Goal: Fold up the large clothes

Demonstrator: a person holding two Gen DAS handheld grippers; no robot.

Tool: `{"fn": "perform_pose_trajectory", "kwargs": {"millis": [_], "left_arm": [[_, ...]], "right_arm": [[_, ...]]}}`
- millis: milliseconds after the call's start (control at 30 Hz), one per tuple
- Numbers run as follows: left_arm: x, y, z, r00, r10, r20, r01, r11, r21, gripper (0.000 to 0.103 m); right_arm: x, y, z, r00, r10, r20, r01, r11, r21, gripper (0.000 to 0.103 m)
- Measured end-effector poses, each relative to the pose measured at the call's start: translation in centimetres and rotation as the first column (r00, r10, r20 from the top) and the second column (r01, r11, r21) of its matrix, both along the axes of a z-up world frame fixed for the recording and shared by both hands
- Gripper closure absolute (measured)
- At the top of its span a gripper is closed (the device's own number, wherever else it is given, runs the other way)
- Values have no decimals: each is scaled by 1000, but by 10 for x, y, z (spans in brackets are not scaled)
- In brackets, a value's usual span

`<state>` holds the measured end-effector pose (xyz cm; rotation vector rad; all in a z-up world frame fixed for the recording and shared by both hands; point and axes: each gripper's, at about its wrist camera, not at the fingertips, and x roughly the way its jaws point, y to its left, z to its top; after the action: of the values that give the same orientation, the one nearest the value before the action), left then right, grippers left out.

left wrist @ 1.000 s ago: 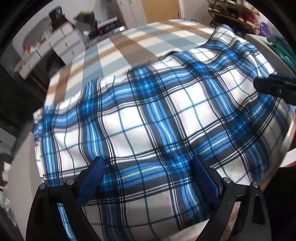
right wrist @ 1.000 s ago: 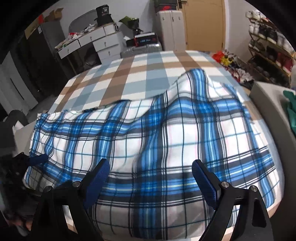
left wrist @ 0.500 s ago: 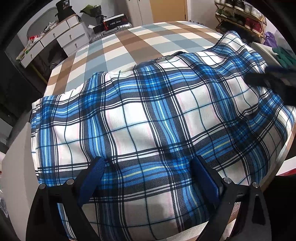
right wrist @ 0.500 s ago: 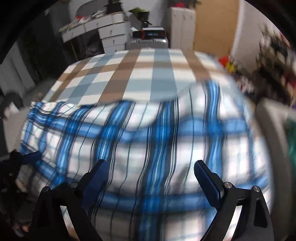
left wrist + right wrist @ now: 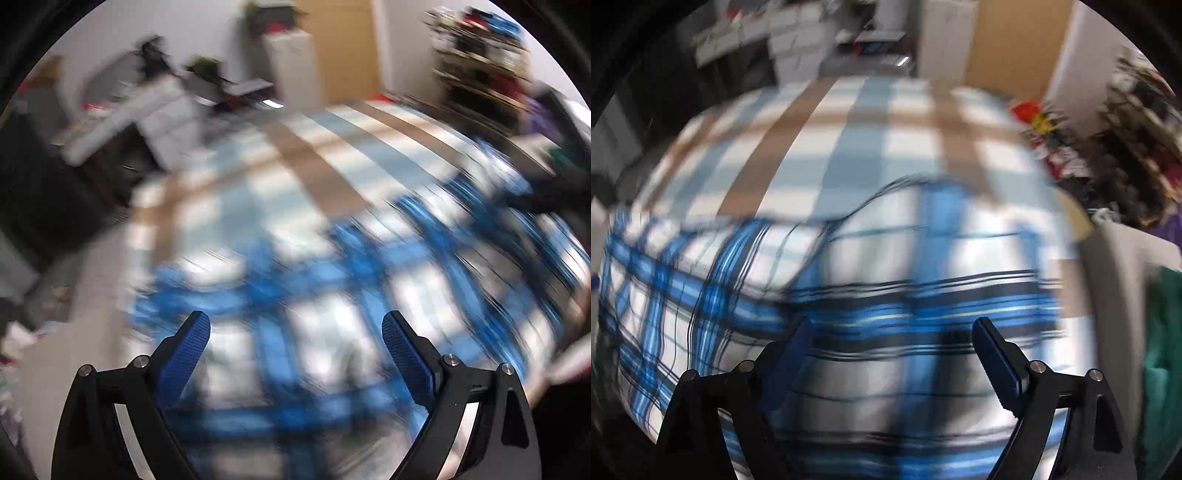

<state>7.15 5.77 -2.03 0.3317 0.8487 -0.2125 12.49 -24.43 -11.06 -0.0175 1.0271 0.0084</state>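
Left view only: right gripper [image 5: 546, 195] at 3 o'clock. One plaid cloth [image 5: 849, 295]. Left gripper [image 5: 295, 328] wide, empty; right gripper's jaws closing, nothing gripped.

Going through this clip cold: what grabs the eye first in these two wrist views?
The big blue-and-white plaid cloth, motion-blurred, fills the near half of both views, spread over a bed with a brown, grey-blue and white checked cover. Each view's bottom edge shows black fingers with blue pads: the left gripper is open; the right gripper is closing, gripping nothing.
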Motion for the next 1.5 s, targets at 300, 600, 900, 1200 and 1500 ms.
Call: {"fn": "perform_pose_trajectory", "kwargs": {"millis": [300,600,900,1200,1500], "left_arm": [[55,23,-56,958,99,-270,-118,991,-55,10],[19,41,-30,980,78,-181,-83,996,-17,12],[21,58,-65,957,93,-275,-83,995,47,7],[5,67,-61,948,160,-277,-137,986,100,9],[-4,95,-41,931,205,-302,-224,974,-29,16]], "right_arm": [[5,-73,-43,980,-126,-153,128,992,3,5],[-46,-54,8,998,-45,-39,48,995,86,20],[-96,-23,-44,995,72,-74,-71,997,10,49],[-138,-35,-18,1000,-19,4,19,998,-61,59],[-139,-65,-28,995,-97,-38,98,995,19,51]]}}
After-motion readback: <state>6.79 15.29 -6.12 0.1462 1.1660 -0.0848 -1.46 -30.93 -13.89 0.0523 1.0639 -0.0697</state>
